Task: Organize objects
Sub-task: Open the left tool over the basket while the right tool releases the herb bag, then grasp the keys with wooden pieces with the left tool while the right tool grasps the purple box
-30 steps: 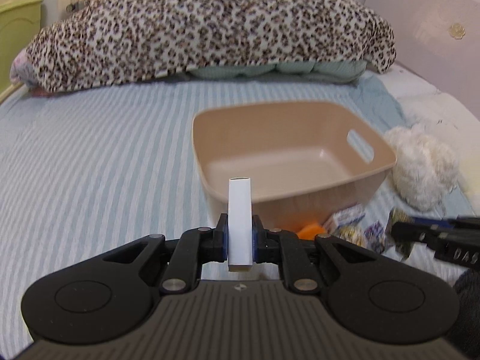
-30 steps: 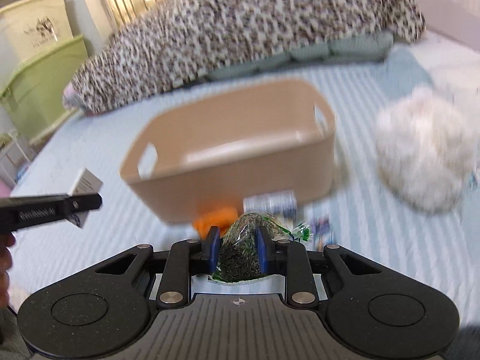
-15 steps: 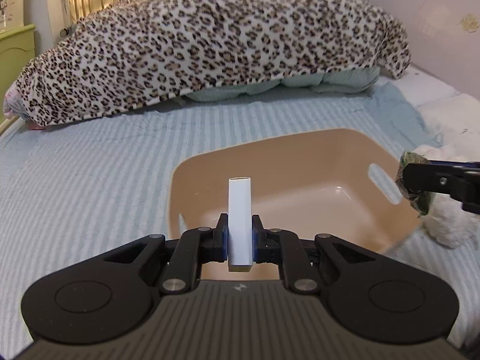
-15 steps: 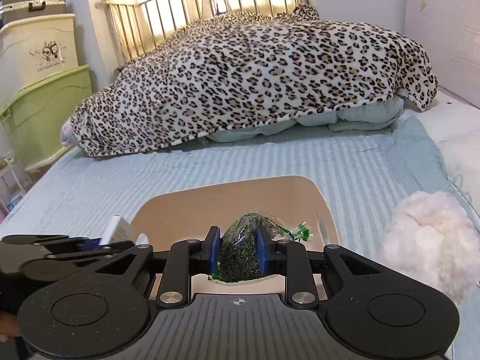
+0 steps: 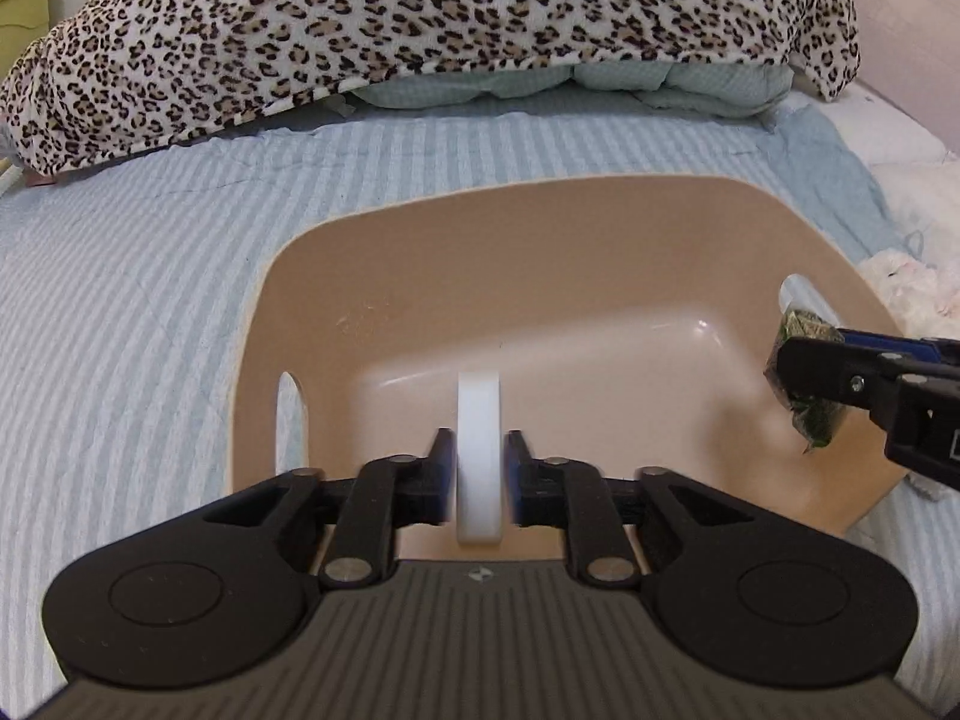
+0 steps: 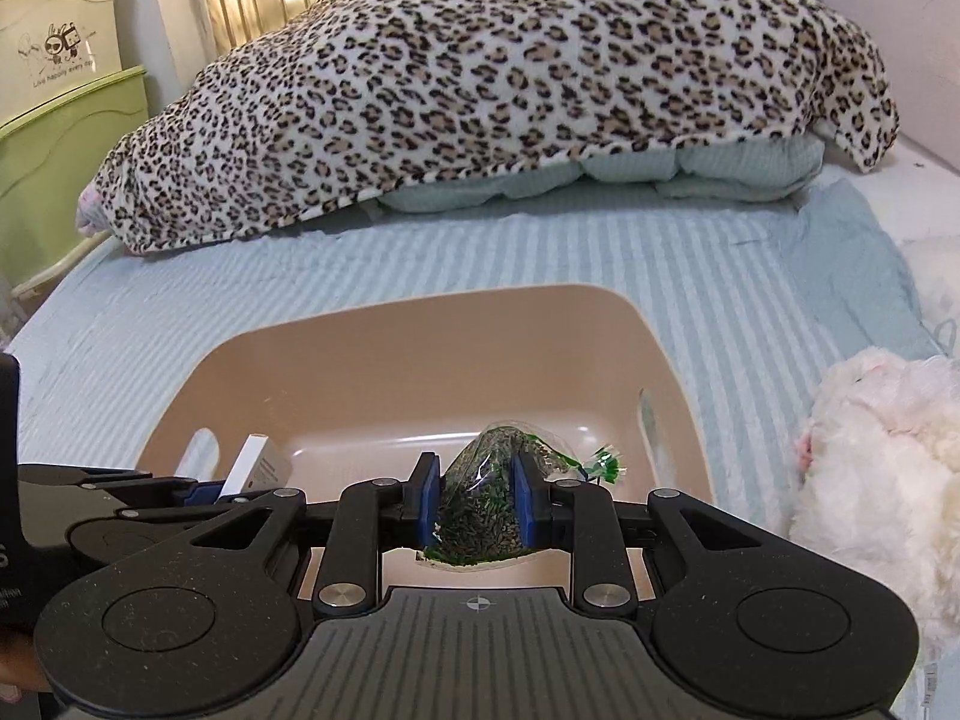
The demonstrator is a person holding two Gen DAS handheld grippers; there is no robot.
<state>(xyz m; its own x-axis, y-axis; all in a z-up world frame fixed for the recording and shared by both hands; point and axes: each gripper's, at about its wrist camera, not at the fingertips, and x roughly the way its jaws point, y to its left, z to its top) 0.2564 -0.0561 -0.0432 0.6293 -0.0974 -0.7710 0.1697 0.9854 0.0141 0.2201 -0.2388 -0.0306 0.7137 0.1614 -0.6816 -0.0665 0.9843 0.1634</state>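
Observation:
A tan plastic bin (image 5: 600, 252) with handle cut-outs sits on the striped bed; it also shows in the right wrist view (image 6: 420, 348). My left gripper (image 5: 478, 468) is over the bin, its jaws parting slightly around a small white box (image 5: 478, 456), which is blurred. The box also shows in the right wrist view (image 6: 255, 462). My right gripper (image 6: 477, 510) is shut on a clear bag of dark green bits (image 6: 486, 498) and holds it over the bin's near right side. That bag shows in the left wrist view (image 5: 804, 384).
A leopard-print blanket (image 6: 510, 90) is heaped at the far end of the bed. A white fluffy toy (image 6: 876, 456) lies right of the bin. Green and cream drawers (image 6: 60, 90) stand at the left.
Both grippers have moved forward over the bin from in front of it. The left jaws have opened slightly and the white box looks blurred, as if slipping.

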